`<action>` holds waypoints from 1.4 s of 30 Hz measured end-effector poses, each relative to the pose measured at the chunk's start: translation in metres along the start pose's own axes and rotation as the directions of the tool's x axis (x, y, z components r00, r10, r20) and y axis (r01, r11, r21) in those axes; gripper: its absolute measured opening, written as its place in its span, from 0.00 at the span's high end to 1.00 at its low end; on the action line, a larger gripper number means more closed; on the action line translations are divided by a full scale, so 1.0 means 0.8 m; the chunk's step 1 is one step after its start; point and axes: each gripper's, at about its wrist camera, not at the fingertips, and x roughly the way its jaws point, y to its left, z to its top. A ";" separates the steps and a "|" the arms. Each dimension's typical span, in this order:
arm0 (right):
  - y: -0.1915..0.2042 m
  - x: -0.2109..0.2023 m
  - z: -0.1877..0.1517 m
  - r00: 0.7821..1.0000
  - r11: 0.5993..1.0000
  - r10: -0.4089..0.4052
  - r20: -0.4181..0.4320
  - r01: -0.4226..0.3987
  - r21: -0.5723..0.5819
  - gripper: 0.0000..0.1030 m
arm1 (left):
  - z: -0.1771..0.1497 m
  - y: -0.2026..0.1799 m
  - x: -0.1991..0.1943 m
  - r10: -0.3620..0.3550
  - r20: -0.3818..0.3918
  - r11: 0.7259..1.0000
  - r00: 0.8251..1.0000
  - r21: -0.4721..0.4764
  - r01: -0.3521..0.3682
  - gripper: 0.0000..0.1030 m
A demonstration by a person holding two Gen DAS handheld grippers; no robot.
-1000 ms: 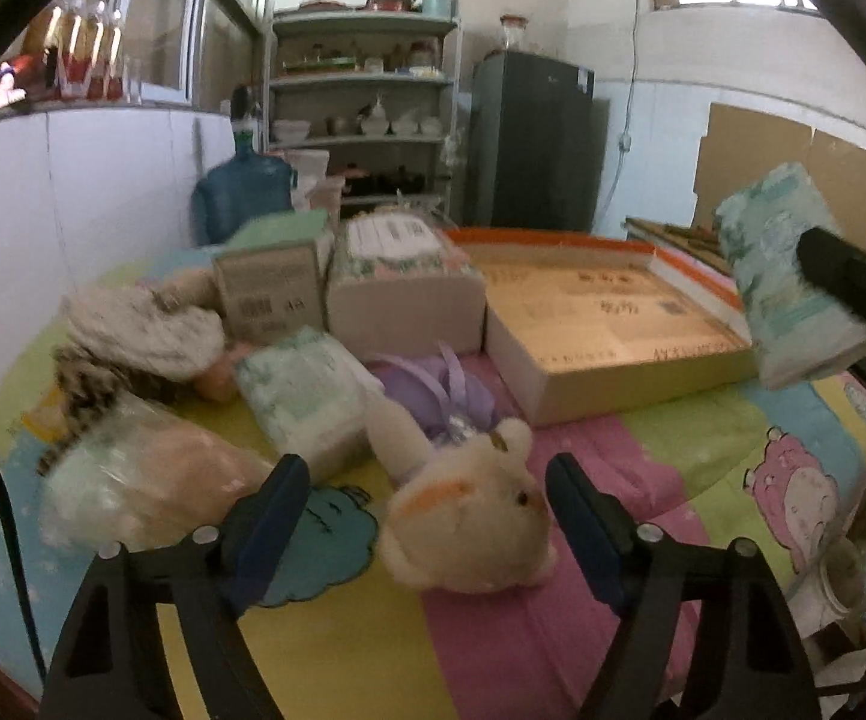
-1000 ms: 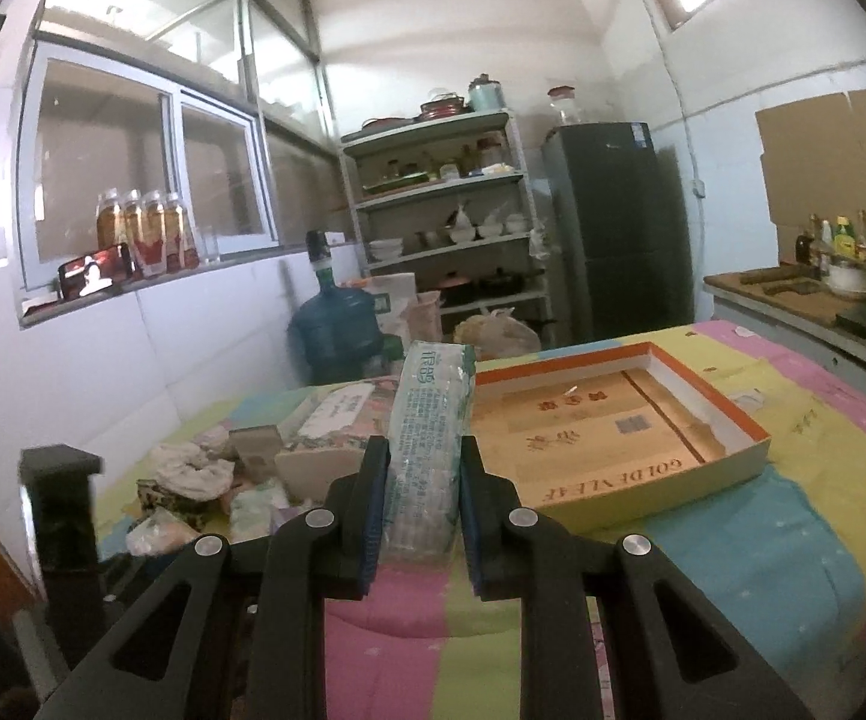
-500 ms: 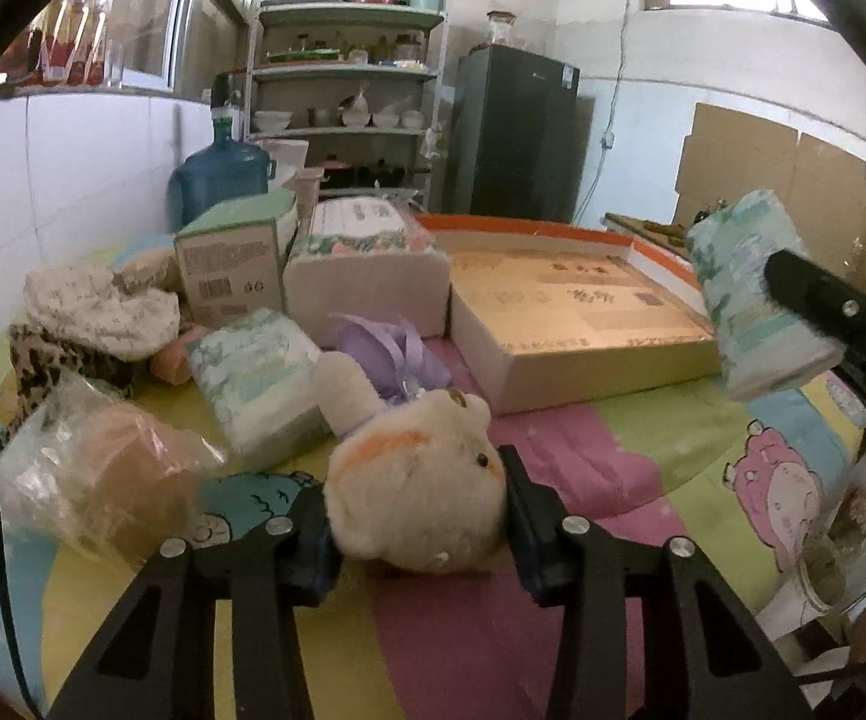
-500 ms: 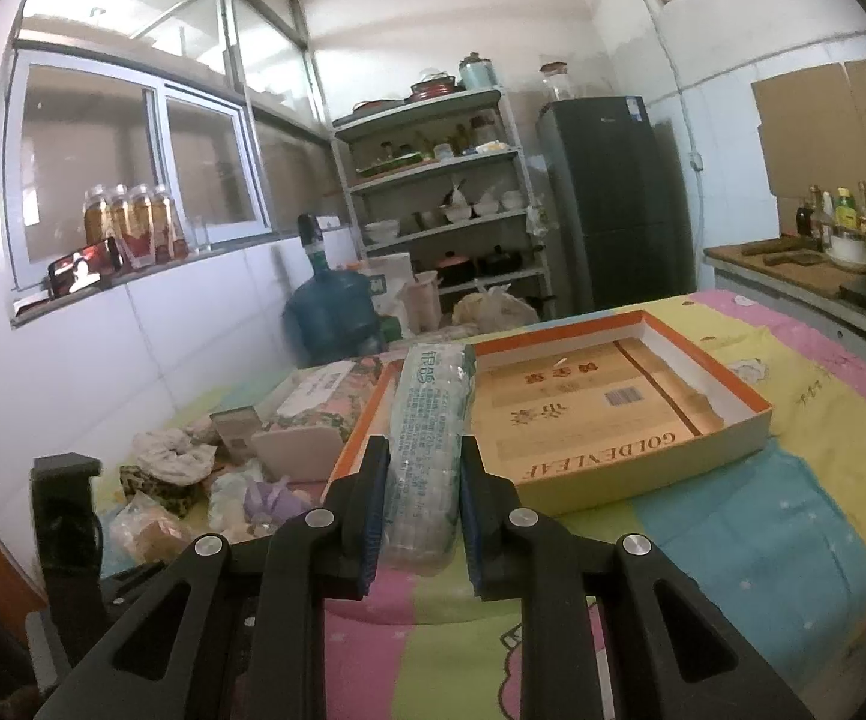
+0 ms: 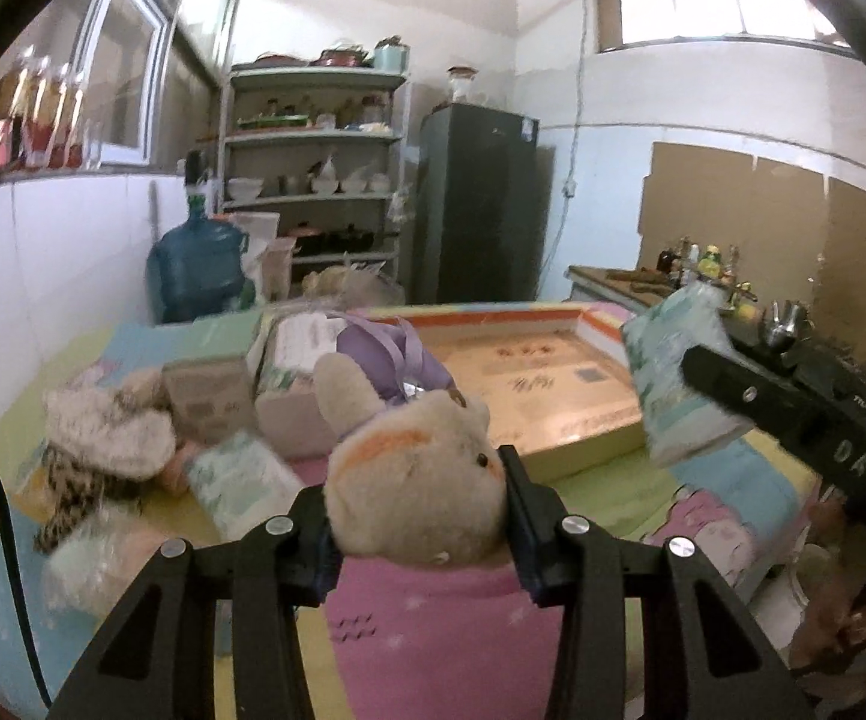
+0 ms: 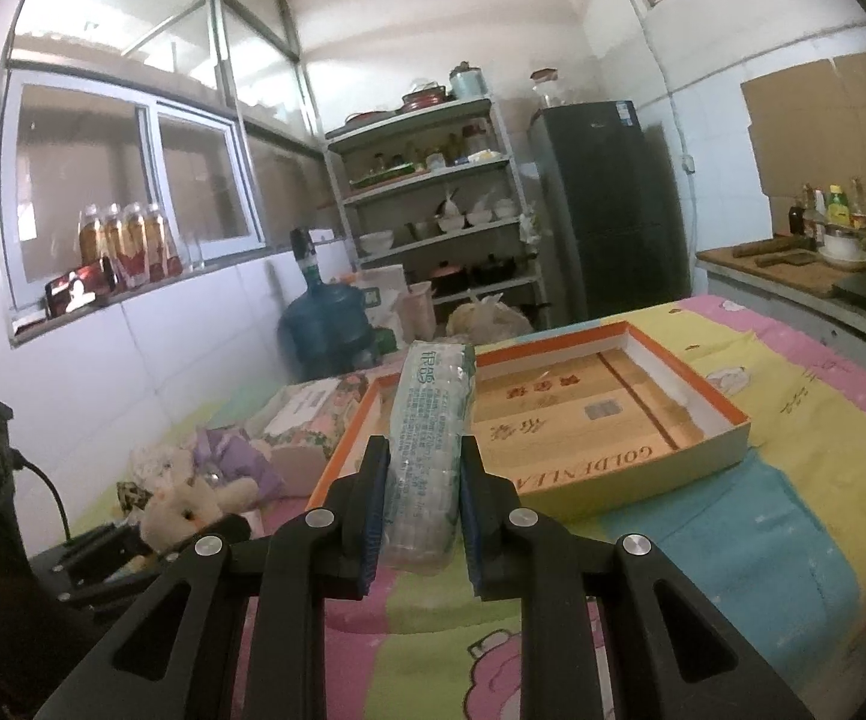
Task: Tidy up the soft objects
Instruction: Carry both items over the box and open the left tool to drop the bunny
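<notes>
Since a second ago the left claw point(image 5: 417, 519) has closed its jaws on the plush toy point(image 5: 414, 480), which then lay loose on the cloth between wide-open fingers; now the pads press into its sides and the toy sits higher against the room behind it. Fuzzy and cream-coloured, it has an orange patch on the head, a small black bead eye and a rounded ear pointing toward 11 o'clock. A purple ribbon point(image 5: 393, 360) shows right behind it.

At 3 o'clock in the left view, the right claw point(image 6: 417, 516) stays clenched on a tissue pack point(image 6: 429, 456), as before. The pack is a soft, slim block in crinkly clear wrap with pale green print, standing upright between the blue pads.

Beyond both claws lies a shallow, rectangular cardboard tray point(image 6: 706, 447) with an orange rim and tan printed floor, at 1 o'clock from the pack. It rests on the bench under a smooth cartoon-print cloth point(image 6: 751, 552) in pink, yellow, green and blue bands.

At 9 o'clock from the toy, a heap of soft goods sits on the cloth: a second wrapped tissue pack point(image 5: 240, 483), a knitted cream bundle point(image 5: 108, 432), a small carton point(image 5: 204, 399) and a floral tissue block point(image 5: 294, 372).
</notes>
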 end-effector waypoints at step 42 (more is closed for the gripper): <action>-0.169 0.259 0.125 0.875 0.981 -0.113 -0.471 0.024 -0.192 0.78 | 0.113 -0.095 0.321 -0.142 -0.373 0.982 0.917 -0.171 0.083 0.56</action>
